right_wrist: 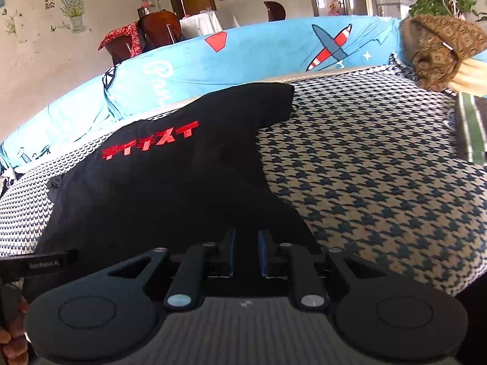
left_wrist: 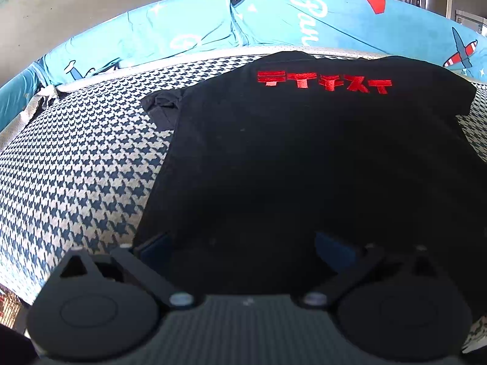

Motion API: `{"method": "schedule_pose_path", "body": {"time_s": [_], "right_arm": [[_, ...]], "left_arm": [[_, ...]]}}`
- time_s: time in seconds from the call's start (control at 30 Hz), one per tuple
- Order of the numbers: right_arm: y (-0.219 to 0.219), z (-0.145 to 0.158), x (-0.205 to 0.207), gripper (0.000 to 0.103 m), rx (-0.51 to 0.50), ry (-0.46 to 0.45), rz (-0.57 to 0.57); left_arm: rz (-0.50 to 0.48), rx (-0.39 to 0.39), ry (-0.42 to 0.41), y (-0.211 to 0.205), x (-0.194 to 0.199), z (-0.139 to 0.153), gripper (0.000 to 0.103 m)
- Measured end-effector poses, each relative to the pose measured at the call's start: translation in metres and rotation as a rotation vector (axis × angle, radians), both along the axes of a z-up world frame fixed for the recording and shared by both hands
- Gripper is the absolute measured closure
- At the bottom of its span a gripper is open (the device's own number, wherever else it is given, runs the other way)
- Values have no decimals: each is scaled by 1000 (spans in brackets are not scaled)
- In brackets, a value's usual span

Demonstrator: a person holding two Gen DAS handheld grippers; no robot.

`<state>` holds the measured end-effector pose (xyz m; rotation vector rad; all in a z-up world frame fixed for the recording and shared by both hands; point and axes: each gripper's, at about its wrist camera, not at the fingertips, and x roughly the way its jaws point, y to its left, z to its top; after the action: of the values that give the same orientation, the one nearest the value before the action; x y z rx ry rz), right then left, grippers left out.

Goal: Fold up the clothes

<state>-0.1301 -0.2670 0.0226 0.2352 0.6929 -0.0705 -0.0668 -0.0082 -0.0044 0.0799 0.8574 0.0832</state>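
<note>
On houndstooth cover (right_wrist: 380, 158): black T-shirt (right_wrist: 170, 188), limp, light; best pinched at hem; left gripper (left_wrist: 243, 243) spread; right gripper (right_wrist: 246, 251) narrowly parted, pinching nothing visible.

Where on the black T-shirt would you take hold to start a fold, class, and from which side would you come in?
Grip the black T-shirt at its near hem, one corner per gripper, coming in from the near edge of the houndstooth cover. It lies flat with the red lettering at the far end, so the hem is probably the closest free edge to lift.
</note>
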Motion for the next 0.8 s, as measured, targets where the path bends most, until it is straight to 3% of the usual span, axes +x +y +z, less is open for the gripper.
{"method": "schedule_pose_path", "body": {"time_s": [0.3, 0.6, 0.73, 0.8], "right_arm": [[-17, 10, 50, 86, 33, 5, 76], [-44, 10, 101, 85, 115, 33, 74], [-52, 8, 123, 73, 143, 36, 57], [-55, 6, 134, 73, 152, 34, 46]], "left_arm": [[-42, -26, 9, -9, 25, 8, 0], [-70, -44, 31, -13, 68, 15, 0], [-79, -38, 37, -14, 83, 15, 0], [-85, -33, 37, -15, 89, 15, 0]]}}
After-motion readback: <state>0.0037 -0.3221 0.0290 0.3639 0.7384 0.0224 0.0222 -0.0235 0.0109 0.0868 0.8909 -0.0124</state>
